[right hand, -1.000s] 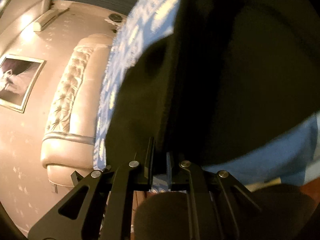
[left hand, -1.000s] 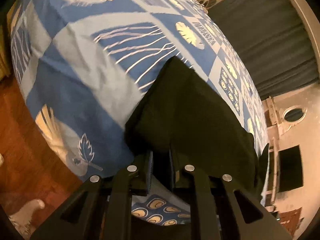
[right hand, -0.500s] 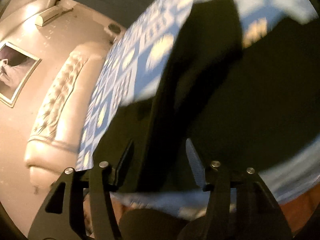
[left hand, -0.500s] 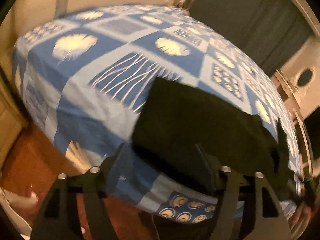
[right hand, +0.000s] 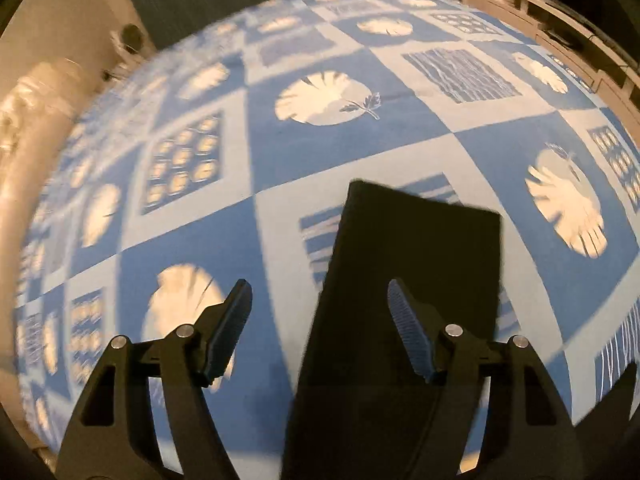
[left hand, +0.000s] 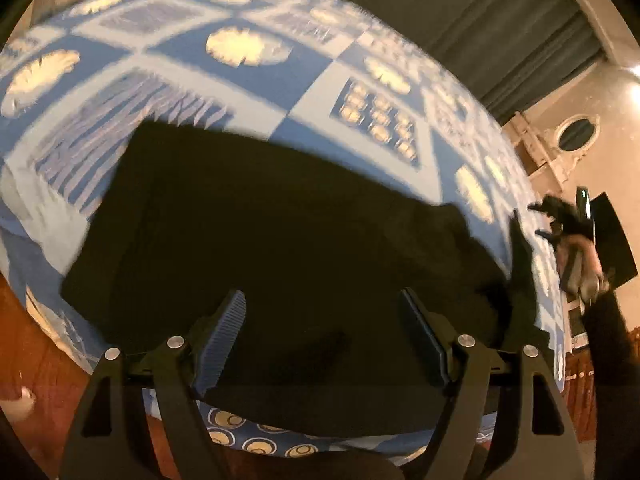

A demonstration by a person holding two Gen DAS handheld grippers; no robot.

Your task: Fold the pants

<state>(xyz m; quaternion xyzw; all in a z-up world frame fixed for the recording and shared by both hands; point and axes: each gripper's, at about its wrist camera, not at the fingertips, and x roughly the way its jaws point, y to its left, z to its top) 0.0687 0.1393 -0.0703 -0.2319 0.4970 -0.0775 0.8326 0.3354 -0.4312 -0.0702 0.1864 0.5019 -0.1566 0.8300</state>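
The black pants (right hand: pixel 412 300) run off the right wrist view's bottom edge, and the bedspread (left hand: pixel 256 92) pattern is motion-blurred.

Left wrist cam sits just behind the left gripper (left hand: pixel 322 336), tilted down, close over the pants (left hand: pixel 280 240) on the bedspread (left hand: pixel 312 80); curtain (left hand: pixel 460 12) at top. Right wrist cam, behind the right gripper (right hand: pixel 320 328), looks down from higher up, w/ more bed in view. Both share pants (right hand: pixel 412 280) & bedspread (right hand: pixel 280 152). Left cam also catches the right hand (left hand: pixel 580 264) at its right edge.

Blue patterned bedspread (right hand: pixel 348 152); dark curtain (left hand: pixel 480 24)
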